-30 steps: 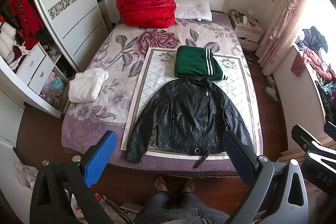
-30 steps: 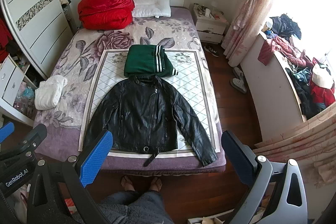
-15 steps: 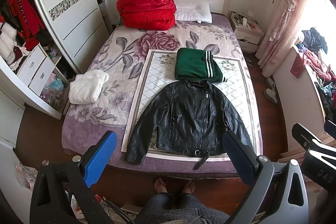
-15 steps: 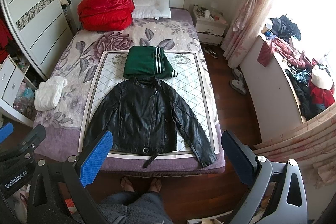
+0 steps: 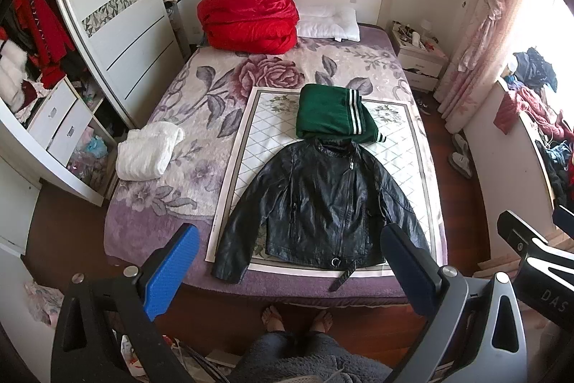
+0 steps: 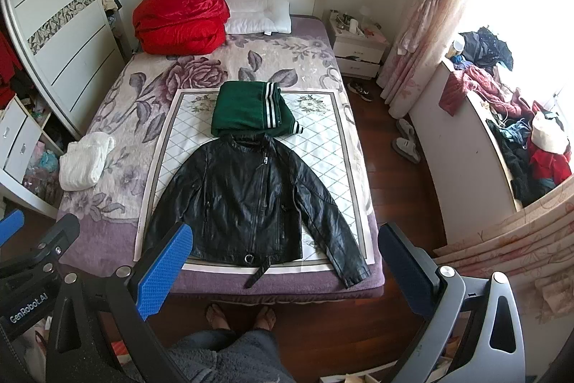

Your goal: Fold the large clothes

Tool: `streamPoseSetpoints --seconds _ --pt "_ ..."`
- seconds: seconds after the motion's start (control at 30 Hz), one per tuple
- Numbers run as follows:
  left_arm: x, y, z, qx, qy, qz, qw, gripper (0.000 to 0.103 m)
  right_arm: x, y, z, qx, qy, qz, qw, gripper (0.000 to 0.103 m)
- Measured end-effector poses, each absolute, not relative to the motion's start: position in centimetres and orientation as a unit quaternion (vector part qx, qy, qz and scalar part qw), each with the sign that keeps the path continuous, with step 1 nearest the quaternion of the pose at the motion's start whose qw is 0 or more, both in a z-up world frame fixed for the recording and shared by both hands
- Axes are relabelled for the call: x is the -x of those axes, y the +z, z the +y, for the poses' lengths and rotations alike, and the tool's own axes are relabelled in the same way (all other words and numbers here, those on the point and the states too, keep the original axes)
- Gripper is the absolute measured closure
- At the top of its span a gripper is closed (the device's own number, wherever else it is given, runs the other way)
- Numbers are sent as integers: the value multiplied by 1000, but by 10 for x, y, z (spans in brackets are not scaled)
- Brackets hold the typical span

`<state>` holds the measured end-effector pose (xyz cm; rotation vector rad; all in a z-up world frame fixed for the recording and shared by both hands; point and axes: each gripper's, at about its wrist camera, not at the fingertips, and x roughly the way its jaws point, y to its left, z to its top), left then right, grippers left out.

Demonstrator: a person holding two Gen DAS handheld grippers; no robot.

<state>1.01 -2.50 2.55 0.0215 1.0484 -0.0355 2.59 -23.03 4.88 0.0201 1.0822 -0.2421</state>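
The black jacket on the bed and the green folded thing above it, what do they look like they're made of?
The black jacket looks like leather or a faux version: smooth, slightly glossy, with creased highlights, a metal zip and a buckle at the hem. Real or synthetic cannot be told from here. The green folded garment looks like matte knit or fleece fabric, with ribbed white-striped trim along one edge.
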Motion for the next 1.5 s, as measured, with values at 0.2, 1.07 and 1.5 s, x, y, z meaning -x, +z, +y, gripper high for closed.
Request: streamPoseSetpoints --seconds 0.2,1.07,1.5 --pt "-13 29 -26 -11 -18 499 866 0 -25 49 -229 -9 -114 514 850 0" --pt "-160 -262 -39 -101 42 543 833 0 -63 -286 -413 -354 -238 586 689 29" --pt "-185 -486 -125 -117 55 660 740 0 41 -664 -538 -713 -336 331 519 29"
